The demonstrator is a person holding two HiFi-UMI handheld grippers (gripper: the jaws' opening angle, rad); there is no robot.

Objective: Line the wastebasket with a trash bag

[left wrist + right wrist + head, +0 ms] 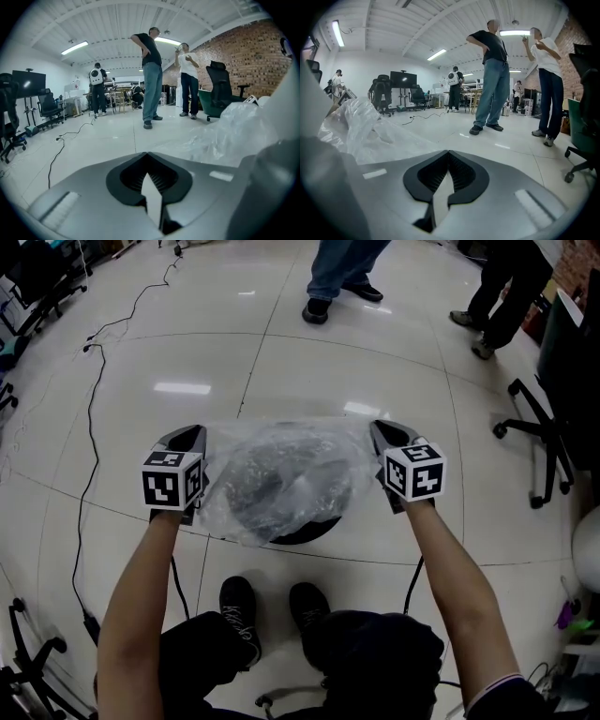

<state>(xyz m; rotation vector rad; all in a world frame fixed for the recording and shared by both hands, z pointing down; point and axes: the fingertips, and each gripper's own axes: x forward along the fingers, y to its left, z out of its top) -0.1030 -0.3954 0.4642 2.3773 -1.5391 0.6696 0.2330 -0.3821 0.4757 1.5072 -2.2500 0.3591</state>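
Two grips hold a clear trash bag (279, 474) by its rim. The left hand-held gripper (192, 437) is pressed together on the bag's left edge and the right hand-held gripper (382, 432) on its right edge, each with a thin strip of film caught between the closed jaws. The bag is stretched between them over a black wastebasket (307, 532), which stands on the floor (187, 352) just ahead of the person's shoes (240, 604). Whether the film touches the basket's rim cannot be told.

The floor is glossy white tile with thin grey joints and mirrors the ceiling lights. A black cable (91, 418) snakes along its left side, and an office chair (542, 451) stands at the right. Beyond the bag stand two people (337, 277). The room is a wide hall with a white beamed ceiling (117, 28), strip lights, a brick wall (243, 56) and a dark monitor (28, 82).
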